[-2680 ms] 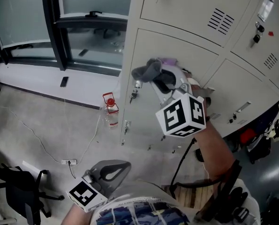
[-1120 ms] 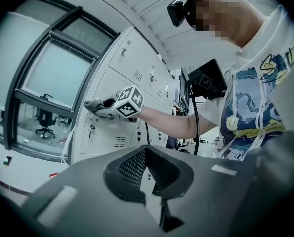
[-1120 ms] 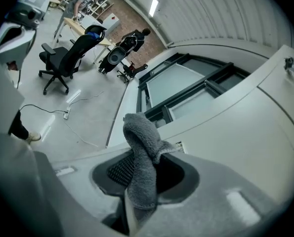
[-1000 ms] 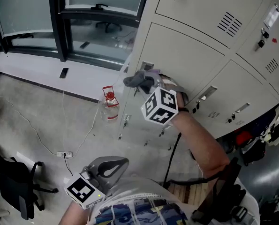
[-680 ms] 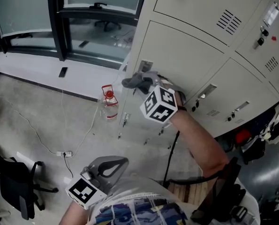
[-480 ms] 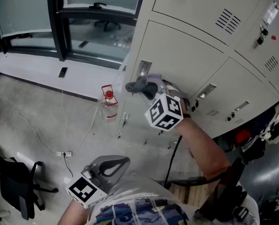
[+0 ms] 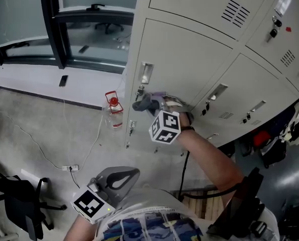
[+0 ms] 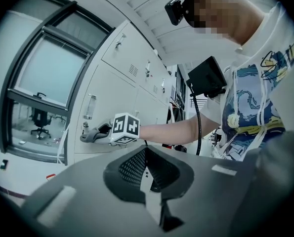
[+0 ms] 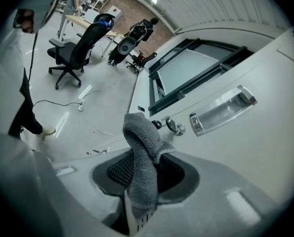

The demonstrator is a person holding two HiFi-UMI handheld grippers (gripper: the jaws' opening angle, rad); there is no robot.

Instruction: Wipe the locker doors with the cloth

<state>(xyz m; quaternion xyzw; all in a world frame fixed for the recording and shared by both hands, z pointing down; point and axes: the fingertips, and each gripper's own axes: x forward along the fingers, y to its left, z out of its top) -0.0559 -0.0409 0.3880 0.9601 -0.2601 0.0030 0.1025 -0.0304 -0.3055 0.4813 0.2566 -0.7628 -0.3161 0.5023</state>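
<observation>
The beige locker door (image 7: 184, 59) has a recessed handle (image 7: 146, 73) and a key lock (image 7: 139, 91) at its left edge. My right gripper (image 7: 152, 106) is shut on a grey cloth (image 7: 145, 103), which lies against the door just below the lock. In the right gripper view the cloth (image 9: 142, 157) stands up from between the jaws of that gripper (image 9: 139, 206), with the key (image 9: 174, 127) and handle (image 9: 223, 110) just beyond it. My left gripper (image 7: 118, 179) hangs low near my body, far from the lockers, shut with nothing in it (image 8: 151, 201).
More locker doors (image 7: 250, 89) run to the right and above. On the floor by the locker's left corner stands a red-capped water bottle (image 7: 113, 109). A power strip with cable (image 7: 71, 168) and an office chair (image 7: 18, 205) are on the left. Bags (image 7: 262, 144) lie at the right.
My right gripper has slid the cloth down the door, from beside the handle to below the key lock. The left gripper has stayed put.
</observation>
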